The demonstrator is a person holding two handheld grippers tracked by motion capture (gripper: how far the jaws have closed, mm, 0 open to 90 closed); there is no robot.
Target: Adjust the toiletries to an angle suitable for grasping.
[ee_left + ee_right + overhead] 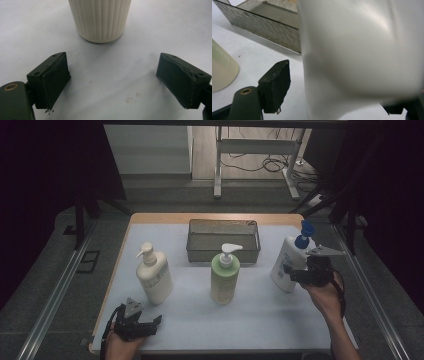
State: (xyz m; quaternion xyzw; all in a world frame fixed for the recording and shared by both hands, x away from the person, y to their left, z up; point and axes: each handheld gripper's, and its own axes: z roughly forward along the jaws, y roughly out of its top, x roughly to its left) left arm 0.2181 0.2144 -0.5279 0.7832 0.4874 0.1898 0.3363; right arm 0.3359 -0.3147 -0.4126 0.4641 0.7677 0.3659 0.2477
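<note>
A white bottle with a blue pump (289,257) stands at the right of the table, leaning a little to the right. My right gripper (292,273) reaches around its lower body from the right side. In the right gripper view the white bottle (362,50) sits between the jaws. A gap shows between it and the left pad (275,85), and the other pad is hidden behind the bottle. My left gripper (154,325) rests near the front left edge, jaws wide apart and empty. The ribbed base of the cream pump bottle (100,20) stands just beyond the left gripper (111,65).
A green pump bottle (225,275) stands mid-table, and the cream pump bottle (154,276) is to its left. A metal mesh tray (223,251) sits behind them, close to the white bottle. The table's right edge (325,270) is near my right hand.
</note>
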